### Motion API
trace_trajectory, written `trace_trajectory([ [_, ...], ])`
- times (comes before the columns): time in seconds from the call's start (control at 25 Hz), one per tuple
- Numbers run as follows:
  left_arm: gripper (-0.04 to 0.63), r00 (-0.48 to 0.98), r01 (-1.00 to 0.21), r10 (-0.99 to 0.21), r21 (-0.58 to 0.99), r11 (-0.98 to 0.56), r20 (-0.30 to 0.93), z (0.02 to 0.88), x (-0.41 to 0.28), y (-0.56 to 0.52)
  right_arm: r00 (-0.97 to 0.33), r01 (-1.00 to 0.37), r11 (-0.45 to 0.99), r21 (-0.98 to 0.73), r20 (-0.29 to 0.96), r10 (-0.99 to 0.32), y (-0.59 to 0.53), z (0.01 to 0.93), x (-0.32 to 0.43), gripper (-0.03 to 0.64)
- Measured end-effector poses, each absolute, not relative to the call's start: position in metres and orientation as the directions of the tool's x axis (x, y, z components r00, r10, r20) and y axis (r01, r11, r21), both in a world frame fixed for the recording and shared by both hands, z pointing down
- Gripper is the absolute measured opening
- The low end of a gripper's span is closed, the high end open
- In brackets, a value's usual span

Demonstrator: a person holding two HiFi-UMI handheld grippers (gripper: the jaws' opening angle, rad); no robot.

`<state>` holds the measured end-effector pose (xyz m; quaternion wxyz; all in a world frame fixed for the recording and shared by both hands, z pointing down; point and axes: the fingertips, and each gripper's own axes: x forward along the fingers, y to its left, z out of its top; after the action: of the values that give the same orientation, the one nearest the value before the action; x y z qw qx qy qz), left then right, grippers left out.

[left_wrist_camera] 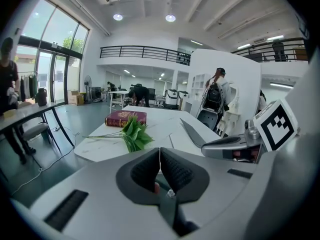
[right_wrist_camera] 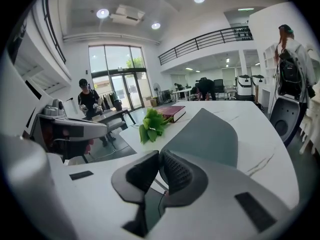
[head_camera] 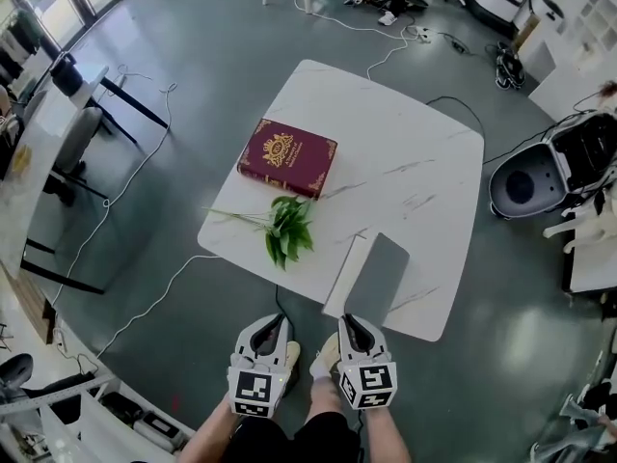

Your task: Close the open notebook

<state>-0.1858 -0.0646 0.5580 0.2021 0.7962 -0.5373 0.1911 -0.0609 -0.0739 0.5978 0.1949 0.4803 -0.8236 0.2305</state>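
The open notebook [head_camera: 369, 278] lies at the near edge of the white table [head_camera: 424, 152]. Its white page lies flat on the left and its grey cover [right_wrist_camera: 206, 133] is tilted up on the right. In the left gripper view the cover [left_wrist_camera: 193, 133] shows as a thin slanted sheet. Both grippers hang side by side short of the table edge, close to the person's body. My left gripper [head_camera: 267, 328] [left_wrist_camera: 160, 152] is shut with nothing in it. My right gripper [head_camera: 354, 324] [right_wrist_camera: 159, 154] points at the cover, its pads together and empty.
A dark red hardback book [head_camera: 287, 157] lies mid-table, and a green leafy sprig [head_camera: 286, 228] lies between it and the notebook. Cables trail over the floor. A white machine [head_camera: 542, 177] stands to the right and a desk with a chair [head_camera: 72, 133] to the left. People stand in the background.
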Motion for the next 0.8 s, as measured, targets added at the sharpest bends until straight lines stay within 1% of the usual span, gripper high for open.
trace_trajectory([
  [0.36,0.025,0.326,-0.943,-0.773,0.132,-0.305,0.544,0.581,-0.197,-0.072,-0.479,-0.866,0.462,-0.191,0.585,-0.654,-0.082,0.628,-0.076,0.049],
  [0.8,0.025,0.309,-0.950,-0.755,0.156,-0.269,0.579,0.609,-0.210,-0.078,-0.474,-0.863,0.463,-0.202,0.637,-0.608,-0.089,0.661,-0.085,0.051],
])
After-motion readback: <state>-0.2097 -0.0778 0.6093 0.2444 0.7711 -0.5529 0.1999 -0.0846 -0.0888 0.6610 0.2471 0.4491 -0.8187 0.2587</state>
